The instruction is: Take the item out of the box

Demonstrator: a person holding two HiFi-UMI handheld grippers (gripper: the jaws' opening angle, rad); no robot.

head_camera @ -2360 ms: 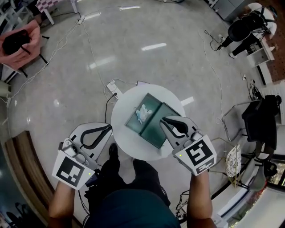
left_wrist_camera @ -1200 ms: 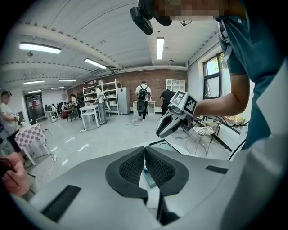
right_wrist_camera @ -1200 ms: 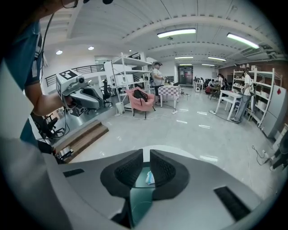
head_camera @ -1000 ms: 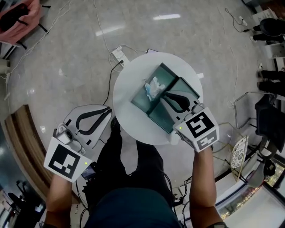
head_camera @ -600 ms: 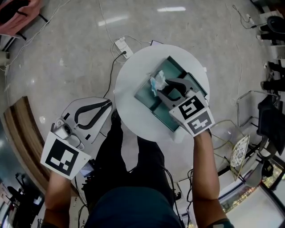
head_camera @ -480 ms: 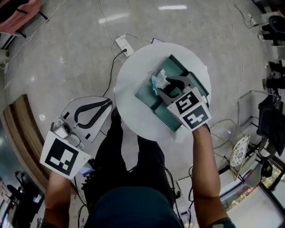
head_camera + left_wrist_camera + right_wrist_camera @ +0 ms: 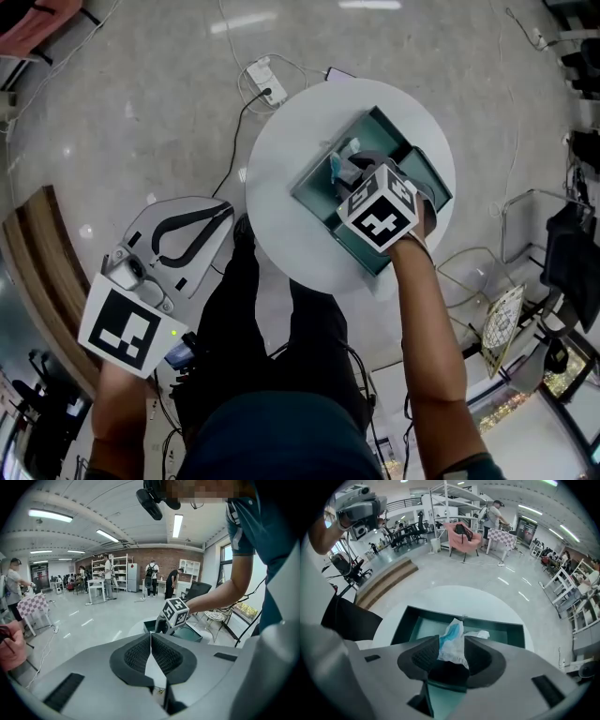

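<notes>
An open teal box [image 7: 427,178] lies on the round white table [image 7: 291,187]. In its left compartment sits a crumpled white and blue packet [image 7: 345,155]. My right gripper [image 7: 349,169] is tilted steeply down into that compartment, its marker cube hiding most of the jaws. In the right gripper view its jaws are opening, and the packet [image 7: 453,629] stands between the fingers of the right gripper [image 7: 452,641] above the box floor [image 7: 412,623]. My left gripper [image 7: 228,210] hangs shut and empty off the table's left edge; the left gripper [image 7: 150,634] shows its pads touching.
A power strip [image 7: 265,80] with cables lies on the floor behind the table. A wooden step [image 7: 37,281] runs at the left. A wire chair [image 7: 473,277] stands right of the table. People and shelves [image 7: 110,573] are far off in the room.
My right gripper has moved forward from the box's right half to the left compartment, tipped downward, and its jaws have spread around the packet. The left gripper has stayed where it was.
</notes>
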